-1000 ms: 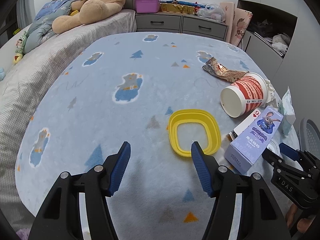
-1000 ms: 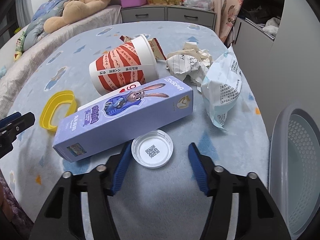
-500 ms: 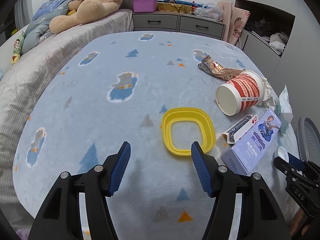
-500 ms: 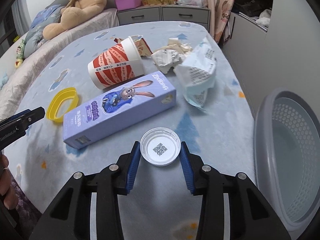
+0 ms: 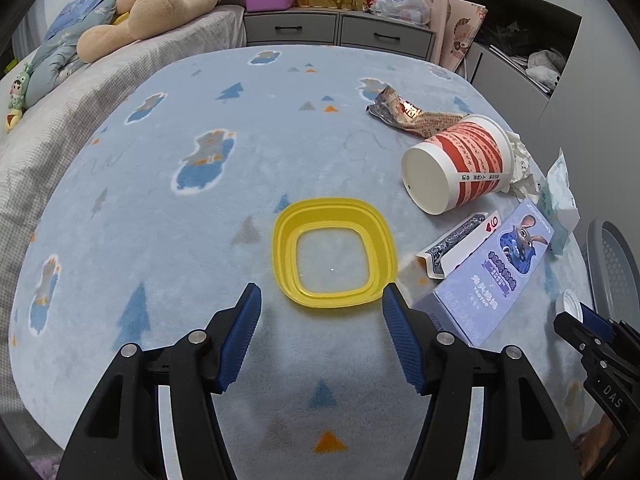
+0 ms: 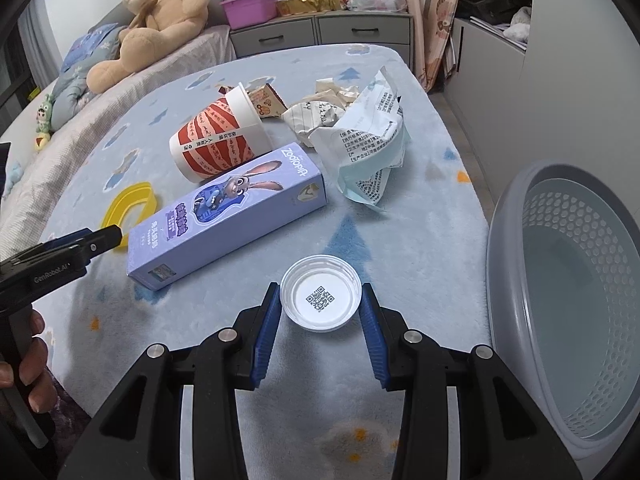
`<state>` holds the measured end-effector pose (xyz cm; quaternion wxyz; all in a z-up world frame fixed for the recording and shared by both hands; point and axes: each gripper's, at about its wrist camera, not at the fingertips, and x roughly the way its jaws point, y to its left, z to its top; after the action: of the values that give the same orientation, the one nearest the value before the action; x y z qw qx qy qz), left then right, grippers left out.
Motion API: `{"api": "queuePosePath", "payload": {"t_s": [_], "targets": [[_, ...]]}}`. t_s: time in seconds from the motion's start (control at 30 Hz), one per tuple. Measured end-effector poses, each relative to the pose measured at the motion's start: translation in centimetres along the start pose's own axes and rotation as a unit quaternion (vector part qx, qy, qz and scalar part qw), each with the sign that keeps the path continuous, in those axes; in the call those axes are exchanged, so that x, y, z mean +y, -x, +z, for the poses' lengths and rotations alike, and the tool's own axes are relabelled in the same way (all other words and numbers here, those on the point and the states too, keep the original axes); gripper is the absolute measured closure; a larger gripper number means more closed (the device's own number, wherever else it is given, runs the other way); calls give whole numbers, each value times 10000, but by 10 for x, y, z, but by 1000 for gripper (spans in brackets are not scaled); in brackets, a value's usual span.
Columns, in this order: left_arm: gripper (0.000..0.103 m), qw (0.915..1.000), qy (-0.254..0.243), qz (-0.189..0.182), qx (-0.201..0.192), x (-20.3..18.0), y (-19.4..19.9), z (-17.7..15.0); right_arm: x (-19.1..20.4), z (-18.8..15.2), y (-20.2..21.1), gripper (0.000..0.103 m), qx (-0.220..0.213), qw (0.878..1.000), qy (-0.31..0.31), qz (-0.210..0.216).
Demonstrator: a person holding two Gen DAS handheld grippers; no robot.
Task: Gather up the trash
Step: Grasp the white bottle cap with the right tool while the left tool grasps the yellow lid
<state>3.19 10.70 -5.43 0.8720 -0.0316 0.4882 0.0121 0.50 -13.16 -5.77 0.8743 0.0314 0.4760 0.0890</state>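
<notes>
Over blue bedding, right gripper (image 6: 320,306) jaws grasp white lid (image 6: 320,298); left gripper (image 5: 320,307) jaws released.

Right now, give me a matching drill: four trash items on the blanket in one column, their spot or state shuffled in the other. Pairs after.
Things:
1. white lid
2. yellow lid
3. striped cup
4. purple carton

States:
A. lying on its side, open mouth toward the far end of the bed
B. gripped between the right tongs
C. lying flat in front of the cup
D. just ahead of the open left tongs, not held

Pairs: 1-B, 2-D, 3-A, 4-C
</notes>
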Motion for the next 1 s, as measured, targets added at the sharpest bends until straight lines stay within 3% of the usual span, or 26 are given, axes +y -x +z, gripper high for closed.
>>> {"api": "queuePosePath", "payload": {"t_s": [0.6,1.0], "targets": [[40,9999,-15,-29,113,-9,-16,8,-2,2,0,64,21,9999,-37,164],[36,9998,-10,153,108,-13,-27,18,-1,2,-4,64,66,9997,-36,223]]}}
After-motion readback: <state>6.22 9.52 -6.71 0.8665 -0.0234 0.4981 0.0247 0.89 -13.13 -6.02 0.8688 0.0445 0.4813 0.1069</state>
